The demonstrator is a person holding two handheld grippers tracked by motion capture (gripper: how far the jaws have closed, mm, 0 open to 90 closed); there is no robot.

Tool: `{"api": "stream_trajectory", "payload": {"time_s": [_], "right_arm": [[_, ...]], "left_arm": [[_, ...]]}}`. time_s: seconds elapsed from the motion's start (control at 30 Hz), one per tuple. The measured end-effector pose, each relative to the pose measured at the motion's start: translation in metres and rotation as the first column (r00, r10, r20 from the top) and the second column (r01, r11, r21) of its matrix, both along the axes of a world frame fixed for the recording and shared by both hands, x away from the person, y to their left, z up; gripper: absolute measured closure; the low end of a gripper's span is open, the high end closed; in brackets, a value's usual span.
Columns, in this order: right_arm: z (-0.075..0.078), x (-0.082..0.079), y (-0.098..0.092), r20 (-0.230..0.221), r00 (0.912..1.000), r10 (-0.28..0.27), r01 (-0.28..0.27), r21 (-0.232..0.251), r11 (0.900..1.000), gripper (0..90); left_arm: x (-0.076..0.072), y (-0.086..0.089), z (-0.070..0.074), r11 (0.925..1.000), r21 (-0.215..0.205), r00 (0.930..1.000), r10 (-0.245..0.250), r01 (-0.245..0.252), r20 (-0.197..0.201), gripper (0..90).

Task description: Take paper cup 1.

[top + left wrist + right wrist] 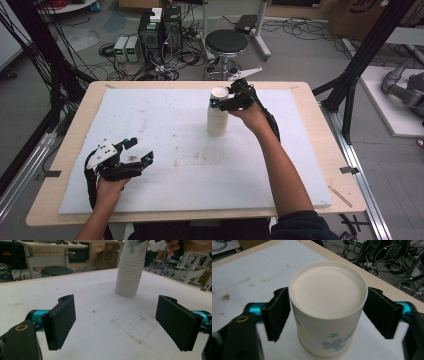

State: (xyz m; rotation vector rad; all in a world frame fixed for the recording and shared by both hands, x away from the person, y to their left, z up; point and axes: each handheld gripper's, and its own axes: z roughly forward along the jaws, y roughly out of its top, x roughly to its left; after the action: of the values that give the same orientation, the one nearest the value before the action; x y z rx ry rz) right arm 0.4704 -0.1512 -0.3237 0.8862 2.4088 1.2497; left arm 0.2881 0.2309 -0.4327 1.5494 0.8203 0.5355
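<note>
A tall stack of upturned white paper cups [217, 117] stands on the white foam mat [175, 165], right of centre toward the far edge. In the left gripper view the cup stack [130, 272] rises ahead. The top cup [327, 290], printed with flowers, sits between the pads of my right gripper [219, 100]. In the right gripper view both pads [278, 315] lie against its sides, so my right gripper [327, 312] is shut on it. My left gripper [141, 150] rests low over the mat's near left, jaws wide apart and empty, as the left gripper view [122, 322] confirms.
The mat lies on a wooden table [75, 130]. Beyond the far edge stand a black stool [226, 42], power supplies [126, 48] and tangled cables on the floor. Black frame posts [357, 65] flank the table.
</note>
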Motion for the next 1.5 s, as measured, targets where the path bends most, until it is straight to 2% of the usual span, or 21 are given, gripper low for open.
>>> {"api": "stream_trajectory", "payload": {"time_s": [0.2, 0.3, 0.6, 0.77, 1.13, 1.17, 1.3, 1.5], "right_arm": [[-0.003, 0.003, 0.003, -0.01, 0.9999, 0.008, -0.008, 0.0, 1.0, 27.8], [-0.003, 0.004, 0.004, 0.001, 0.9999, 0.012, -0.012, -0.003, 1.0, 31.2], [0.002, 0.003, 0.003, 0.003, 0.9999, 0.011, -0.011, 0.006, 1.0, 31.5], [0.015, 0.002, 0.005, 0.033, 0.9993, 0.02, -0.02, 0.015, 1.0, 32.1], [0.046, -0.005, -0.009, 0.055, 0.9983, 0.017, -0.022, 0.101, 0.995, 33.4], [0.05, -0.006, -0.01, 0.069, 0.9973, 0.023, -0.03, 0.107, 0.994, 33.7], [0.066, -0.012, -0.013, 0.106, 0.994, 0.028, -0.039, 0.107, 0.994, 34.3], [0.08, -0.024, -0.019, 0.133, 0.9908, 0.026, -0.04, 0.105, 0.994, 34.4]], "left_arm": [[0.0, 0.001, -0.001, 1.0, -0.003, 1.0, 0.003, -0.003, -0.004, 16.5], [0.001, 0.002, -0.001, 1.0, -0.001, 1.0, 0.004, -0.004, -0.003, 16.6], [0.001, 0.002, -0.001, 1.0, -0.006, 1.0, 0.005, -0.005, -0.007, 16.6], [0.001, 0.002, -0.001, 1.0, -0.005, 1.0, 0.003, -0.003, -0.005, 16.6], [0.0, 0.003, 0.0, 0.9999, -0.014, 1.0, 0.004, -0.004, -0.006, 16.6], [0.0, 0.002, 0.0, 0.9999, -0.016, 1.0, 0.005, -0.005, -0.008, 16.6], [0.0, 0.002, 0.0, 1.0, -0.008, 0.9999, 0.002, -0.002, -0.01, 16.6], [-0.001, 0.002, 0.0, 0.9999, -0.012, 1.0, 0.0, 0.0, -0.009, 16.6]]}}
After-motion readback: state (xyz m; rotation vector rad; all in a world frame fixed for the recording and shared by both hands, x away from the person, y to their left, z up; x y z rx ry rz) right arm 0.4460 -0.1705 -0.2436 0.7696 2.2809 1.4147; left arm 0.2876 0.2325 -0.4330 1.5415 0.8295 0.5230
